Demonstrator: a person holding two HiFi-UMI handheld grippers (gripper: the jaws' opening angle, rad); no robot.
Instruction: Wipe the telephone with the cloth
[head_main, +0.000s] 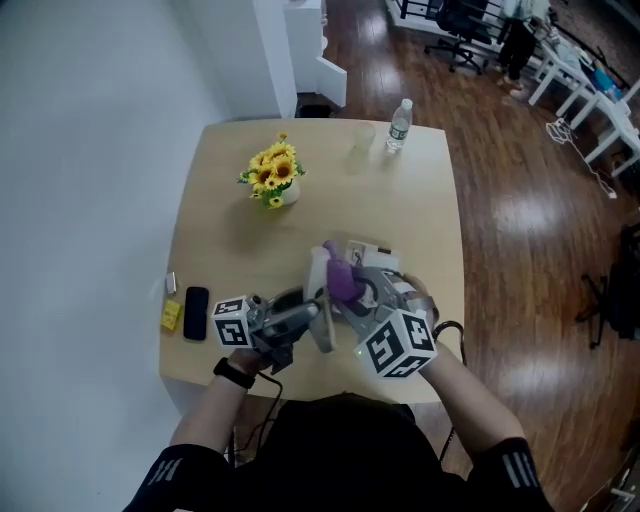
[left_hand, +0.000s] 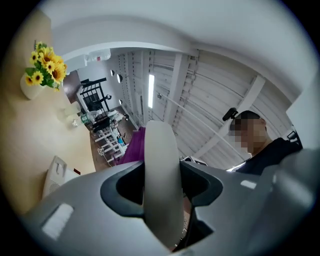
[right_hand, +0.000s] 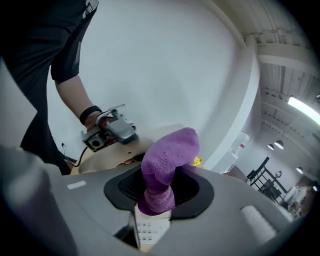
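**Two tools close on one telephone at the lower middle of the bench**

The pale wooden bench (head_main: 220, 240) carries one telephone (head_main: 368, 252), one purple cloth (head_main: 343, 283), one pot of sunflowers (head_main: 272, 172), one water bottle (head_main: 399, 124), one black phone (head_main: 196, 312) and one small yellow item (head_main: 171, 316). There are two tools, one in each hand.

In the head view both forearms reach up from the bottom of the frame and draw together toward its lower middle. The left hand (head_main: 245, 362), with a black band at the wrist, holds the left tool (head_main: 316, 316) pointing to the right. The right hand (head_main: 438, 360) holds the right tool (head_main: 347, 296) pointing up and to the left, its marker cube facing the camera. The two tool tips are near each other.

The left tool's jaws are pressed onto the white handset (head_main: 321, 290). In the left gripper view it stands between them as a pale rounded bar running up the middle of the frame. The right tool's jaws pinch the cloth. In the right gripper view it bulges up out of the jaw gap at the centre, and a keypad (right_hand: 149, 231) shows just under it.

The cloth lies just beside the handset, on its right in the head view, with the rest of the telephone above and to the right of them. The sunflowers stand in the upper left part of the bench and the bottle near its far edge. The black phone and the yellow item lie side by side at the left edge.
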